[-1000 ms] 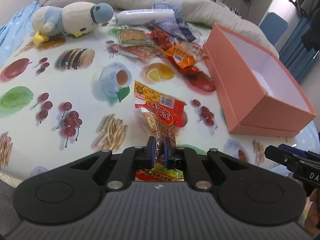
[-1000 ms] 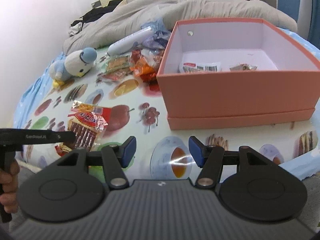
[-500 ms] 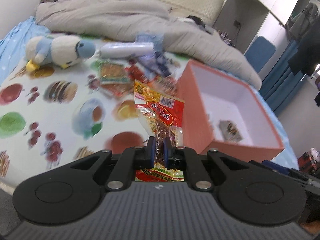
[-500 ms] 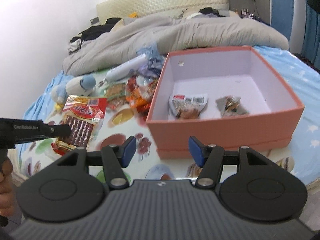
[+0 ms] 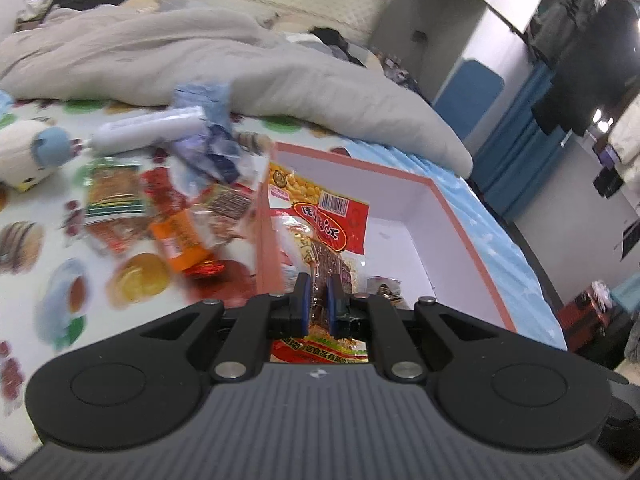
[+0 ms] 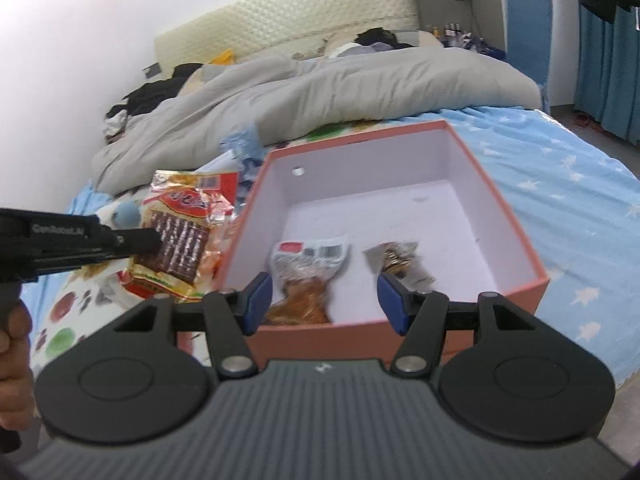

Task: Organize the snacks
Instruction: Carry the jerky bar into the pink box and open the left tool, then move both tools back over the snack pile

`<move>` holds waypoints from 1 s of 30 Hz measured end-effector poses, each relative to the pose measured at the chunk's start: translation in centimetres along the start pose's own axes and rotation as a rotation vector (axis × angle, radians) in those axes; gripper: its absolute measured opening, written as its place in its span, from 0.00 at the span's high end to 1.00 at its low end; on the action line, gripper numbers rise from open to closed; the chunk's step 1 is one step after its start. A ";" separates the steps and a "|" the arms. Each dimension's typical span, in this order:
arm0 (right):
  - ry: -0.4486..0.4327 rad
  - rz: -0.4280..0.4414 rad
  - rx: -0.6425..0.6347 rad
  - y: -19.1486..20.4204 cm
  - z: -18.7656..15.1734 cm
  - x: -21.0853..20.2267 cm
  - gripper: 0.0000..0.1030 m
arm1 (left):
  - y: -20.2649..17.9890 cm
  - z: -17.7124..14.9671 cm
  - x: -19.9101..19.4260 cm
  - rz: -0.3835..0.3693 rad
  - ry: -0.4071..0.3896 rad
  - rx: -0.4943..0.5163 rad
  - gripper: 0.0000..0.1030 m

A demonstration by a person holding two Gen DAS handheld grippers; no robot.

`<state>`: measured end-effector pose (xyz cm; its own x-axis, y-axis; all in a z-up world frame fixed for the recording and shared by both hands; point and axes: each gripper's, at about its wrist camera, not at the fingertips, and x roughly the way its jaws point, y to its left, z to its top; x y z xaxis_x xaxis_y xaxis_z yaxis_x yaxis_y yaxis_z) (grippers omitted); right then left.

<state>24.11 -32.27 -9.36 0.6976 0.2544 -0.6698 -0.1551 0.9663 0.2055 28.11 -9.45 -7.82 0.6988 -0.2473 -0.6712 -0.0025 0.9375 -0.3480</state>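
I am squeezing the red snack packet [image 5: 320,236] in my left gripper [image 5: 316,300] to drop it in the pink box [image 6: 516,240] at two o'clock; my right gripper [image 6: 324,300] is hanging open, empty.

Left wrist view: loose snack packets [image 5: 176,216] and plush toy [image 5: 30,152] are motion-blurred, their print unreadable; the toy is cut by the left edge. The held packet [image 5: 320,240] hides part of the pink box [image 5: 472,248] interior. Right wrist view: the person's hand [image 6: 12,344] is cropped at the left edge.
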 end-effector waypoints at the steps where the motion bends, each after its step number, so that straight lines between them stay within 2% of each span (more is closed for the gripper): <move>1: 0.006 -0.002 0.012 -0.5 0.2 0.4 0.41 | -0.4 0.2 0.9 -0.007 0.011 0.004 0.90; 8: 0.030 -0.007 0.047 -2.9 1.2 3.0 0.41 | -1.8 1.1 6.6 -0.019 0.081 0.016 0.90; 11: 0.028 -0.017 0.033 -3.2 1.3 3.5 0.41 | -1.8 1.2 7.9 -0.028 0.101 0.015 0.89; 14: 0.026 -0.023 0.040 -3.5 1.4 3.6 0.41 | -1.8 1.4 8.3 -0.011 0.119 0.006 0.83; 15: 0.025 -0.026 0.041 -3.5 1.4 3.6 0.41 | -1.7 1.5 8.1 -0.001 0.116 0.008 0.82; 16: 0.024 -0.029 0.039 -3.4 1.4 3.5 0.41 | -1.8 1.7 7.9 0.006 0.110 0.013 0.77; 19: 0.005 -0.032 0.033 -2.9 1.5 2.6 0.41 | -1.7 1.7 6.5 -0.004 0.089 0.022 0.58; 30: -0.053 -0.025 0.017 0.7 -0.7 -2.8 0.41 | -1.0 -0.5 -2.6 -0.034 -0.002 0.096 0.58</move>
<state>21.57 -32.30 -7.84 0.7374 0.2271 -0.6361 -0.1253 0.9714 0.2016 25.95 -9.87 -6.10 0.6989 -0.2790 -0.6585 0.0899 0.9477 -0.3061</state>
